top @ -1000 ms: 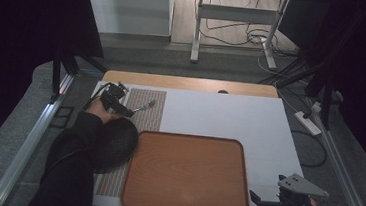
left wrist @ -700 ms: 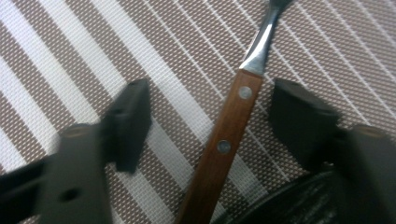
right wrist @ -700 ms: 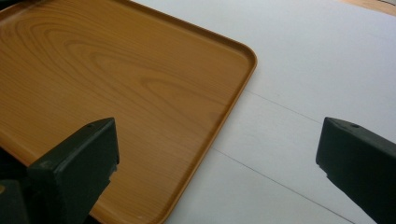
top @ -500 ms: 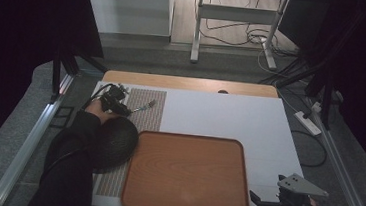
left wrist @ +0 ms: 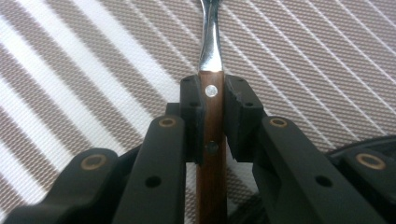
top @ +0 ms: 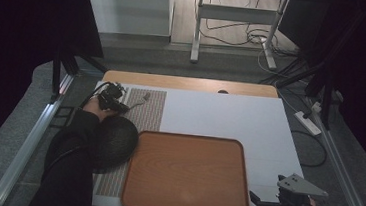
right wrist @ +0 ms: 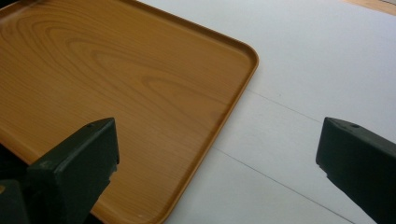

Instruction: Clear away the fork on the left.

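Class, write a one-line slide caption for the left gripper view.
Left gripper shut on the wooden handle of a utensil above a striped placemat.

The high view looks forward and down over the bench [top: 220,116]; the right gripper view sits close above the shared wooden tray [right wrist: 116,88] corner.

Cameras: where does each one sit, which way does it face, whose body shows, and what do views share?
High view: above the person's side, facing forward and down on the table; sleeve, left gripper, right gripper show.
Left gripper view: rides the left gripper, looks along jaws shut on a wooden-handled utensil over the striped mat.
Right gripper view: rides the right gripper, jaws apart, facing the wooden tray.
Shared: tray, mat and utensil also appear from above.
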A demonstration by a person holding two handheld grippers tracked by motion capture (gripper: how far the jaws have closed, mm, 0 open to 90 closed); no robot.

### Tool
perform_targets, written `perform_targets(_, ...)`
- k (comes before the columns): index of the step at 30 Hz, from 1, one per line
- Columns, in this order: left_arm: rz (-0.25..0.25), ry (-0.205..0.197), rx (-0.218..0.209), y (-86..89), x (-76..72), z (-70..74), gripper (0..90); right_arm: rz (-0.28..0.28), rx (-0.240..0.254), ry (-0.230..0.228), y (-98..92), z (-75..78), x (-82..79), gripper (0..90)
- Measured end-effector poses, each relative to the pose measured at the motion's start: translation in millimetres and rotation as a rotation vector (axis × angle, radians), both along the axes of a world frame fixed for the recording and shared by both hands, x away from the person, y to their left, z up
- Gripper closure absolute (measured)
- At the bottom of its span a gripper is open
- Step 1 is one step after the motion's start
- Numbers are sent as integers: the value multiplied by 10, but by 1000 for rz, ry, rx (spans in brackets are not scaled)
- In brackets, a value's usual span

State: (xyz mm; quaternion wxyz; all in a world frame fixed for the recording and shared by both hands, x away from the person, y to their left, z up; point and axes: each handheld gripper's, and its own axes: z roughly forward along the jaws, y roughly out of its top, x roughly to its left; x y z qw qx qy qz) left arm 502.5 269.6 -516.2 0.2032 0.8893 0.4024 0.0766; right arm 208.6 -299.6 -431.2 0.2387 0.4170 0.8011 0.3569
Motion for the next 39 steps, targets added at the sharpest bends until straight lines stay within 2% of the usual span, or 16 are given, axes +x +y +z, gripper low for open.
perform_targets(4, 57, -33, 7, 50, 9, 18, 780, 1, 1, 1, -2, 0, 0, 0)
perform_targets(9, 114, -66, -15, 115, 11, 84, 781, 1, 0, 0, 1, 0, 0, 0)
perform_targets(11, 127, -72, -37, 143, 7, 119, 780, 0, 0, 1, 0, 0, 0, 0)
perform_targets(13, 135, -86, -35, 159, -3, 157, 781, 1, 1, 1, -1, 0, -1, 0)
perform_targets(16, 144, -101, -53, 181, -20, 214, 781, 1, 0, 1, -1, 0, 0, 0)
perform_targets(19, 139, -101, -68, 170, -45, 267, 780, 0, 1, 0, -1, 1, -1, 0)
perform_targets(26, 109, -71, -85, 50, -142, 372, 780, -1, 1, -1, -1, 1, -2, 0)
perform_targets(30, 85, -63, -68, -39, -234, 422, 780, -2, 0, -1, -1, 1, -3, 0)
perform_targets(39, 65, -55, -88, -106, -571, 481, 779, -2, -2, 0, 4, -1, -2, 0)
